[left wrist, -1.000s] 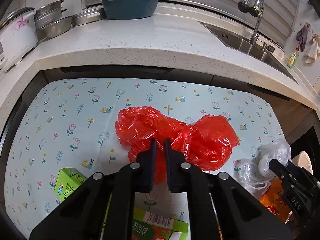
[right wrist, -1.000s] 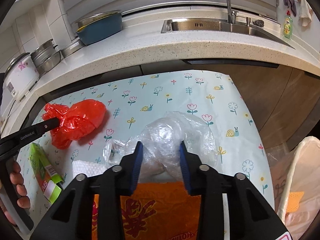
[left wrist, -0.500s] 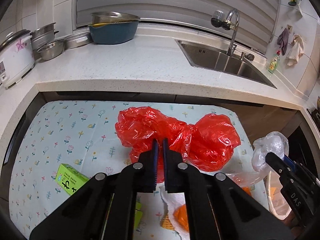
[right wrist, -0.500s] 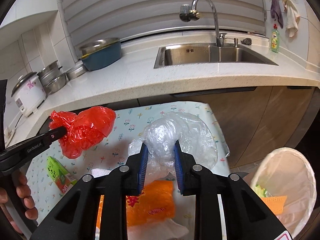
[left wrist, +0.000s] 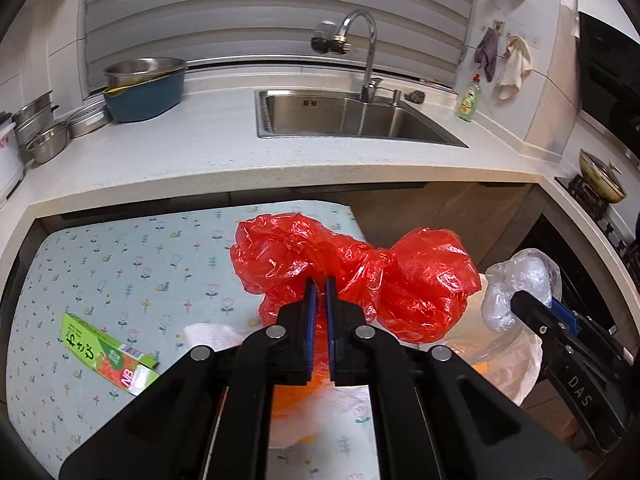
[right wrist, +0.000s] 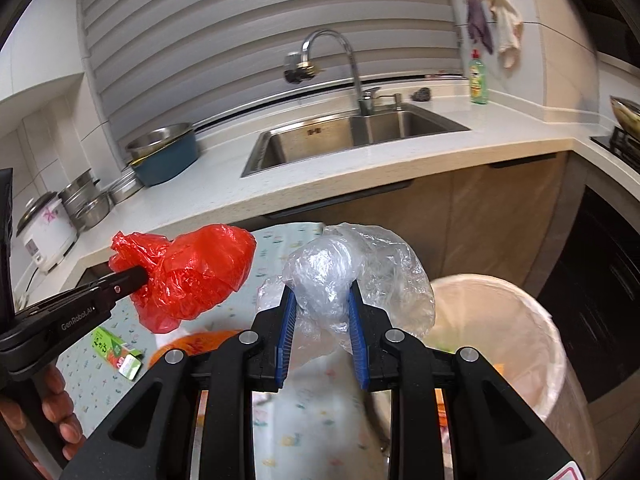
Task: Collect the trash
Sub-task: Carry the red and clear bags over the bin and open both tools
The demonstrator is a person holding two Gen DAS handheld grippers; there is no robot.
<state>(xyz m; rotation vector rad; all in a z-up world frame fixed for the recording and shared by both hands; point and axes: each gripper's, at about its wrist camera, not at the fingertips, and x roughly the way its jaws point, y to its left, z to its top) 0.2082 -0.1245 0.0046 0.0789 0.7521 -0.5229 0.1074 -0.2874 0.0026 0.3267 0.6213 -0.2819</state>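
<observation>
Both bags are up off the table [left wrist: 120,264] now, lifted and swung right toward the lined trash bin [right wrist: 532,320]! The left hand-held gripper [left wrist: 319,286] is clamped tight on the crumpled red plastic bag [left wrist: 352,272], carried in the air; the right hand-held gripper [right wrist: 322,300] pinches the clear plastic bag [right wrist: 344,272] just beside the bin's rim. Risk here: the slippery film could slide out before either clears the rim (the red one hangs farther off). The green carton [left wrist: 106,354] waits on the table.
</observation>
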